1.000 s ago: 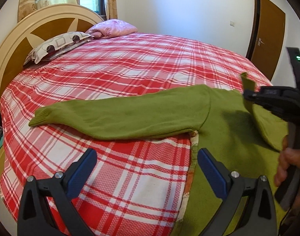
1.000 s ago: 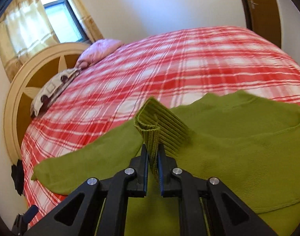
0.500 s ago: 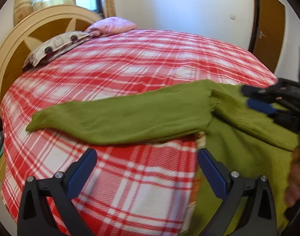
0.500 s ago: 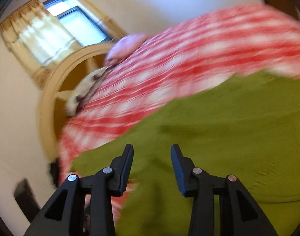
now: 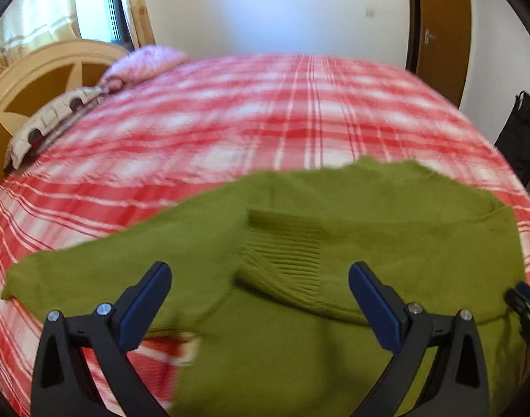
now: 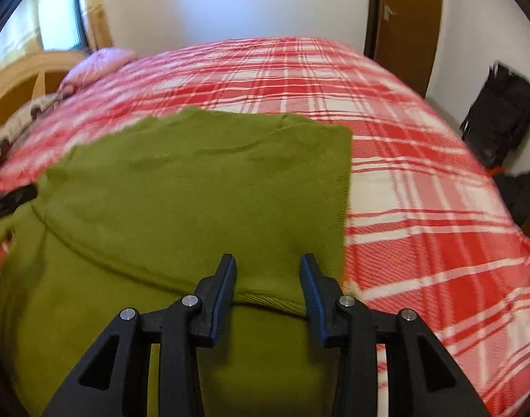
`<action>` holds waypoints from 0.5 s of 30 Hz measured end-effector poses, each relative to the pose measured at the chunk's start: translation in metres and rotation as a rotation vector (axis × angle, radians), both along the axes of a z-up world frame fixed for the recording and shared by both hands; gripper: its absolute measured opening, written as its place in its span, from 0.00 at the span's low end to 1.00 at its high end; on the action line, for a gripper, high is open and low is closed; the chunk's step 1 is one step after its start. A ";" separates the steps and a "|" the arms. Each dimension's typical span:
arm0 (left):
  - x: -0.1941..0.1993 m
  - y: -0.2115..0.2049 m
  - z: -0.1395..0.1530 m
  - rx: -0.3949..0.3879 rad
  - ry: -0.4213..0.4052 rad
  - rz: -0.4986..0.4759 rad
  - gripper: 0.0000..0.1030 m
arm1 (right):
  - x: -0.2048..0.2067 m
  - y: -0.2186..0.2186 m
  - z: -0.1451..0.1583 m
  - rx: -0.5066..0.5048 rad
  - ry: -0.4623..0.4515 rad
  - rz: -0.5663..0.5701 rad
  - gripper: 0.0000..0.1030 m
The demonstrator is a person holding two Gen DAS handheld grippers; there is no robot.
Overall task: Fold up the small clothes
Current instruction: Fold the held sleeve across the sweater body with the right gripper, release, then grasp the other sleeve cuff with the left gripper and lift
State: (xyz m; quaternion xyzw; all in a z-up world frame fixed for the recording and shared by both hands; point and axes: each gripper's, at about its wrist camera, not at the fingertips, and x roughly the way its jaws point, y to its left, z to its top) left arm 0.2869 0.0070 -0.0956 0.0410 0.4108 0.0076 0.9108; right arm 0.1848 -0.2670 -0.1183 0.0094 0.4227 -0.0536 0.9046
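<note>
Red-plaid bed (image 5: 299,111): green sweater (image 5: 369,229) spread flat, pillows (image 5: 56,118) at headboard.

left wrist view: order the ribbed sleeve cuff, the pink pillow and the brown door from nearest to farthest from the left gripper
From the left gripper:
1. Ribbed sleeve cuff, lying on the green sweater just ahead, between the open fingers.
2. Pink pillow, far left, by the headboard.
3. Brown door, far right, in the wall beyond the bed.

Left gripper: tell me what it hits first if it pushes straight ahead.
Probably the green sweater: the open left gripper points at its folded-in ribbed cuff. Depth is unclear.
</note>
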 end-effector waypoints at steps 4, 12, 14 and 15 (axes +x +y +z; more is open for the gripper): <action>0.011 -0.004 -0.028 0.005 0.099 0.036 1.00 | -0.004 -0.009 0.005 -0.078 0.016 -0.073 0.38; 0.003 -0.020 -0.031 0.082 0.041 0.034 1.00 | 0.023 0.015 0.032 -0.140 -0.104 -0.135 0.38; 0.004 -0.020 -0.032 0.090 0.030 0.035 1.00 | 0.042 0.028 0.032 -0.139 -0.118 -0.101 0.38; 0.005 -0.020 -0.032 0.090 0.028 0.036 1.00 | 0.051 0.031 0.029 -0.129 -0.112 -0.081 0.38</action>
